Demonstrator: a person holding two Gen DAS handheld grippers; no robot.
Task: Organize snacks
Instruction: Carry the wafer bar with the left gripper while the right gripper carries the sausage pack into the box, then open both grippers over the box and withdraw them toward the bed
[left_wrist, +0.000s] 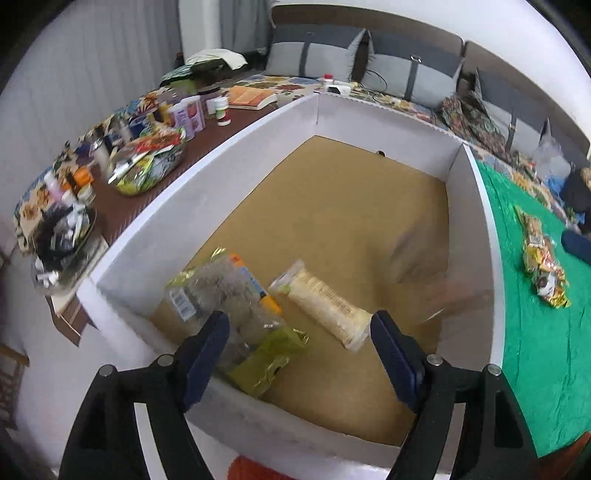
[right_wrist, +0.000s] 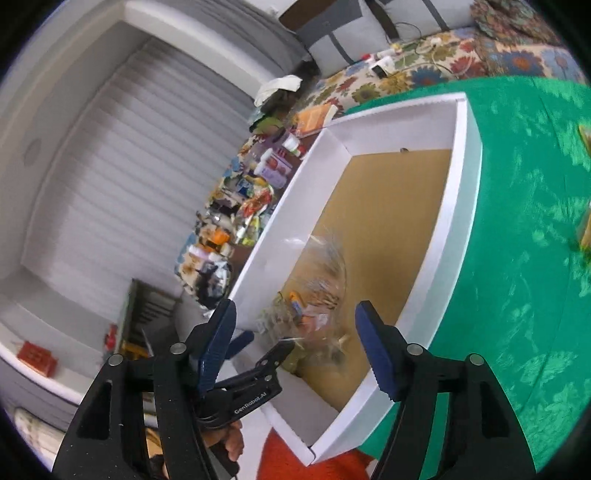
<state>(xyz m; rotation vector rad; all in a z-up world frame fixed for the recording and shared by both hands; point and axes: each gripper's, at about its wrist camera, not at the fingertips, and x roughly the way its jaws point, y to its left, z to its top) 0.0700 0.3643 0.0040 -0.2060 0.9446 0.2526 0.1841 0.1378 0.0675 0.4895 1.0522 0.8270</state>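
Note:
A white box (left_wrist: 155, 236) with a brown cardboard floor stands on a green cloth (left_wrist: 532, 332). Inside lie a clear packet with an orange label (left_wrist: 229, 291), a yellow-green packet (left_wrist: 273, 354) and a pale cracker packet (left_wrist: 325, 310). A blurred clear packet (left_wrist: 436, 291) shows near the box's right wall. My left gripper (left_wrist: 299, 354) is open and empty above the box's near end. My right gripper (right_wrist: 295, 343) is open and empty over the same box (right_wrist: 280, 225); a blurred clear packet (right_wrist: 317, 291) lies below it. More snack packets (left_wrist: 543, 266) lie on the cloth.
A brown side table (left_wrist: 221, 144) left of the box holds bottles, jars and a bowl of packets (left_wrist: 147, 162). A bed with a flowered sheet (right_wrist: 424, 70), a book (left_wrist: 251, 96) and grey pillows (left_wrist: 314, 51) lies behind. An orange thing (right_wrist: 295, 461) lies at the box's near corner.

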